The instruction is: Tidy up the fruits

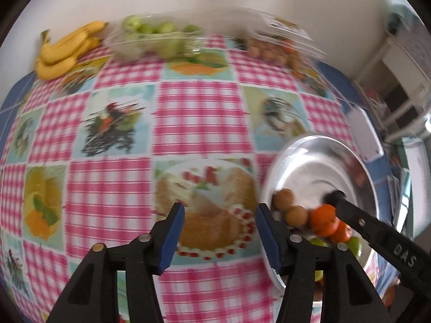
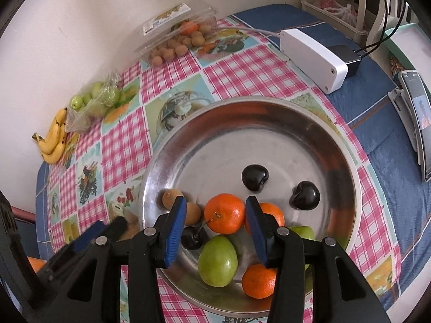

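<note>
So your left gripper point(image 1: 219, 231) is hanging over the pink checked tablecloth point(image 1: 113, 188) with its blue pads spread apart and nothing between them, just the printed cake picture underneath. Its right pad sits just beside the rim of the round shiny metal tray point(image 1: 317, 145). That view is pretty smeared, so I'd only say the tray's near edge seems to hold a couple of small brown fruits point(image 1: 296, 214) and some orange ones.

Your right gripper point(image 2: 215, 228) is over the same metal tray point(image 2: 269, 123), jaws partly apart. The round orange mandarin with the little stem point(image 2: 225, 213) sits right in the gap, but the pads aren't pressing it, there's space on both sides.

Also in the tray: a green oval fruit point(image 2: 217, 261) below that mandarin, another mandarin point(image 2: 258, 281) near the bottom rim, and two glossy black fruits point(image 2: 254, 175) further up, well apart from the pads. Two small brown fruits point(image 2: 192, 212) lie by the left pad.

Along the wall at the back you've got the yellow banana bunch point(image 2: 54, 141), a clear plastic box of small green fruits point(image 2: 94, 99) and another clear clamshell of small brown fruits point(image 2: 175, 40). A white plastic box point(image 2: 312, 56) sits on the blue cloth beyond the tray
</note>
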The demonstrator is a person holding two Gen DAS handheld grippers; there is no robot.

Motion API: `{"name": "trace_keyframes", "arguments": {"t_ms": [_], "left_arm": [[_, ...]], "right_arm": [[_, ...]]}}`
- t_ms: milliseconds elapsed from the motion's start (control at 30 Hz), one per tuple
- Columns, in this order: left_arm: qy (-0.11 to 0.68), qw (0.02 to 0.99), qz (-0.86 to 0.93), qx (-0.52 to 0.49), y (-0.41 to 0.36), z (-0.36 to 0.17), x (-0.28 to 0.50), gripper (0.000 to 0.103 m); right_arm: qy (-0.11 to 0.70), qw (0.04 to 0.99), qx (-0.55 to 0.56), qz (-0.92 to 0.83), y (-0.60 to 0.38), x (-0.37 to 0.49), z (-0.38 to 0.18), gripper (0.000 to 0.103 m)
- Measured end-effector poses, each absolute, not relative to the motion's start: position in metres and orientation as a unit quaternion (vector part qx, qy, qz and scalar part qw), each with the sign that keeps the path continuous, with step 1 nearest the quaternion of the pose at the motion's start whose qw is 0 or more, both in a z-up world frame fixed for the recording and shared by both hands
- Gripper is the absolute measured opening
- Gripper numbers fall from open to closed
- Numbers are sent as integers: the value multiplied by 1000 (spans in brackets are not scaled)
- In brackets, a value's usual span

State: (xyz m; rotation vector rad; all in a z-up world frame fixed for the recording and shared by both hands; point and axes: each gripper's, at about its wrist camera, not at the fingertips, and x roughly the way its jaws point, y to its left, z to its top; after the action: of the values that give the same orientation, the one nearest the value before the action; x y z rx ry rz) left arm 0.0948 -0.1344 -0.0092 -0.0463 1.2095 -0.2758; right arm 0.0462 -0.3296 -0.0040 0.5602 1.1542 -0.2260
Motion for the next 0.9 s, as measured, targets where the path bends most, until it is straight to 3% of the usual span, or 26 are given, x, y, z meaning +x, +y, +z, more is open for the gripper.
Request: {"name": "trace_keyframes", "arguments": {"t_ms": [633,700,767,900], "left_arm": [[584,809,-59,-34,-105,-23,106,90],[582,811,-53,-30,-104,-24,106,100],[579,813,-49,-26,-104,-25,106,103],[571,820,-43,-16,-103,-24,106,103]], "right_arm": [[562,787,233,-102,-317,52,-12,52],[564,787,228,-102,-316,53,-13,56],[564,790,218,-105,-314,54,-12,72],[564,793,207,-102,-310,56,-11,77]]}}
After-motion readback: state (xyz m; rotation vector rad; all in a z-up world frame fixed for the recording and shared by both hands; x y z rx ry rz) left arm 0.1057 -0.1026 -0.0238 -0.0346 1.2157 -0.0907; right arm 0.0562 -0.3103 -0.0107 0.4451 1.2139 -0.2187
